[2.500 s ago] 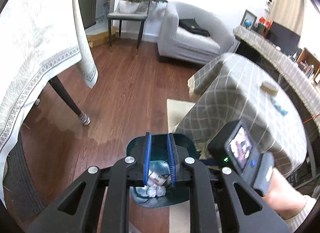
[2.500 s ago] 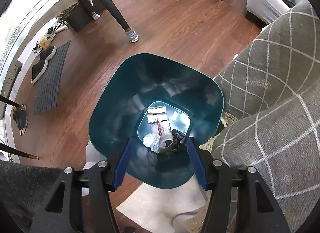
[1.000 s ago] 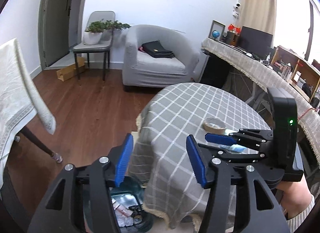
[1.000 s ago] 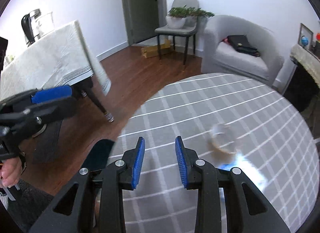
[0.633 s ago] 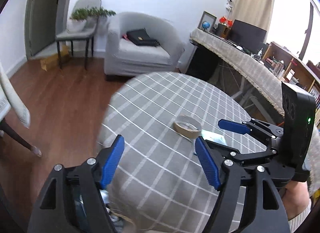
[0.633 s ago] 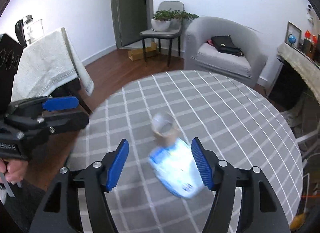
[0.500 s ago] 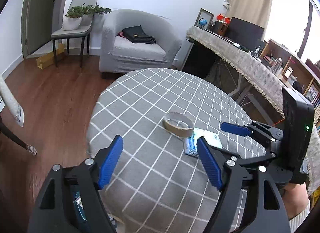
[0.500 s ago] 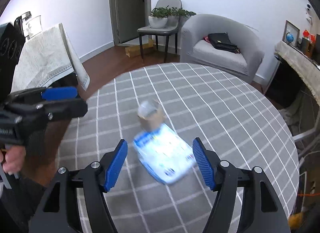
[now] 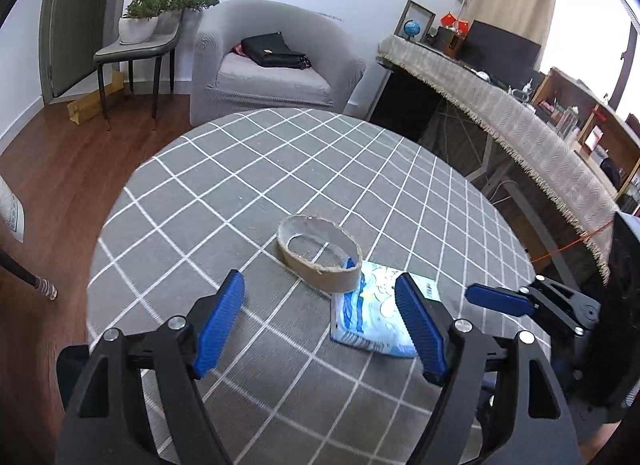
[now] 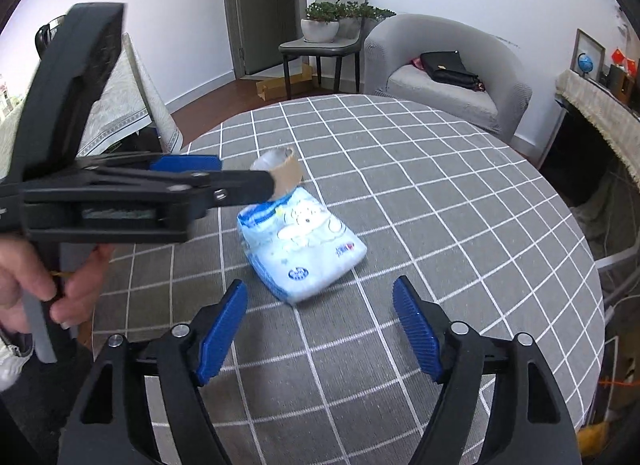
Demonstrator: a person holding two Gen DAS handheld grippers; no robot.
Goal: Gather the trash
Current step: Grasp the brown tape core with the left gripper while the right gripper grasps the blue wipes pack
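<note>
A brown cardboard tape ring (image 9: 319, 257) and a light blue tissue pack (image 9: 370, 317) lie side by side on the round table with a grey checked cloth (image 9: 280, 169). My left gripper (image 9: 320, 329) is open and empty, hovering just short of the ring and the pack. My right gripper (image 10: 320, 325) is open and empty, just short of the tissue pack (image 10: 304, 249). The ring (image 10: 280, 171) lies behind the pack, partly hidden by the left gripper (image 10: 182, 173). The right gripper's fingertips (image 9: 496, 299) show at the right of the left wrist view.
A grey armchair (image 9: 272, 69) with a black bag, a chair with potted plants (image 9: 148, 33) and a cloth-covered counter (image 9: 500, 113) stand beyond the table. A white-clothed table (image 10: 120, 113) stands to the left. Wooden floor surrounds the round table.
Both grippers rose from the teal bin on the floor to the round table. The left gripper opened wide. Both closed in on the ring and the tissue pack.
</note>
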